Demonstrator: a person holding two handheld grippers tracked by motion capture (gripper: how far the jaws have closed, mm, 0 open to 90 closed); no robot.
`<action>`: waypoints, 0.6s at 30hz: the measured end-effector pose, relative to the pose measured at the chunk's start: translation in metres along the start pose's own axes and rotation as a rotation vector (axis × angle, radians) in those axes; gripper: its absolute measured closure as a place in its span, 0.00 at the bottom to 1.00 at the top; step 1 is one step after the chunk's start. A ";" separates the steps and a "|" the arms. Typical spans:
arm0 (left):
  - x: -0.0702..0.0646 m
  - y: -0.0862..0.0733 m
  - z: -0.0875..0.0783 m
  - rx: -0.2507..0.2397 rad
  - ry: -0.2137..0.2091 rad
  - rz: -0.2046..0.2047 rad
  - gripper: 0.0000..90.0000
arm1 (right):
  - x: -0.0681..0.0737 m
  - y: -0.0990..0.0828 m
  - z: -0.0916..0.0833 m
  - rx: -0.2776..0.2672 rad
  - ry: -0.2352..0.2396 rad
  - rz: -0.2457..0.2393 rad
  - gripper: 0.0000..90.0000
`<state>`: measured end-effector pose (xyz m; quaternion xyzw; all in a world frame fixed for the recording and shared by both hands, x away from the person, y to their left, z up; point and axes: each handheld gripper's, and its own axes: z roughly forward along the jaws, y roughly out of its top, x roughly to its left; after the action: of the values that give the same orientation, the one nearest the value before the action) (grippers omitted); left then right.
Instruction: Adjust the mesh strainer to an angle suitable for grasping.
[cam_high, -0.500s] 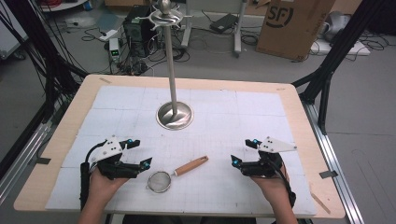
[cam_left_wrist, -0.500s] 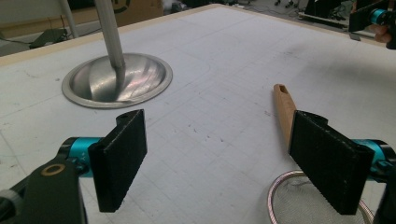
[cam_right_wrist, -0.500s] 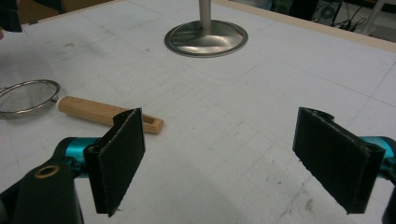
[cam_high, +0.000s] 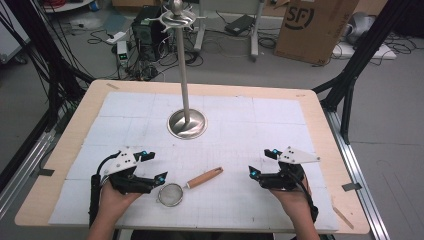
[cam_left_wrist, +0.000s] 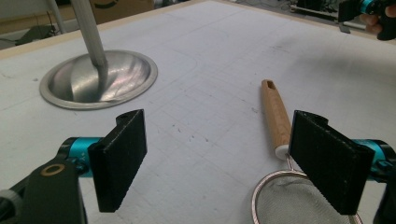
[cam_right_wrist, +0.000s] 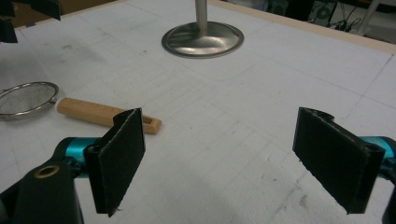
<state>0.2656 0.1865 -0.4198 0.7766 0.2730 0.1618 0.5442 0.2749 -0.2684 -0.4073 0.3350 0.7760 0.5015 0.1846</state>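
Note:
A small metal mesh strainer (cam_high: 172, 194) with a wooden handle (cam_high: 205, 177) lies flat on the white mat near the front edge. My left gripper (cam_high: 154, 166) is open just left of the mesh, nothing between its jaws. In the left gripper view my left gripper (cam_left_wrist: 219, 140) stands wide, with the strainer rim (cam_left_wrist: 280, 196) partly behind the right jaw and the handle (cam_left_wrist: 275, 116) pointing away. To the right of the handle my right gripper (cam_high: 261, 163) is open and empty. From my right gripper (cam_right_wrist: 219, 144), the strainer (cam_right_wrist: 25, 100) and its handle (cam_right_wrist: 93, 114) lie ahead on the left.
A tall metal stand (cam_high: 184, 75) with hooks on top rises from a round steel base (cam_high: 186, 124) at the mat's middle. The base (cam_left_wrist: 100, 81) sits ahead of the left gripper, and the base (cam_right_wrist: 203, 39) is also ahead of the right one. The wooden table edge (cam_high: 65, 145) frames the mat.

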 end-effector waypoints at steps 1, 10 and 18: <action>-0.001 0.000 0.001 0.005 -0.004 0.001 0.22 | -0.001 -0.001 0.001 0.006 -0.001 0.004 0.18; -0.012 0.003 0.015 0.069 -0.035 0.016 0.22 | -0.001 -0.001 0.000 0.005 0.004 0.010 0.18; -0.019 0.012 0.031 0.112 -0.057 0.037 0.23 | -0.002 -0.002 -0.002 0.008 -0.001 0.014 0.18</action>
<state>0.2707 0.1489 -0.4185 0.8150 0.2516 0.1340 0.5045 0.2749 -0.2714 -0.4082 0.3412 0.7755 0.4997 0.1802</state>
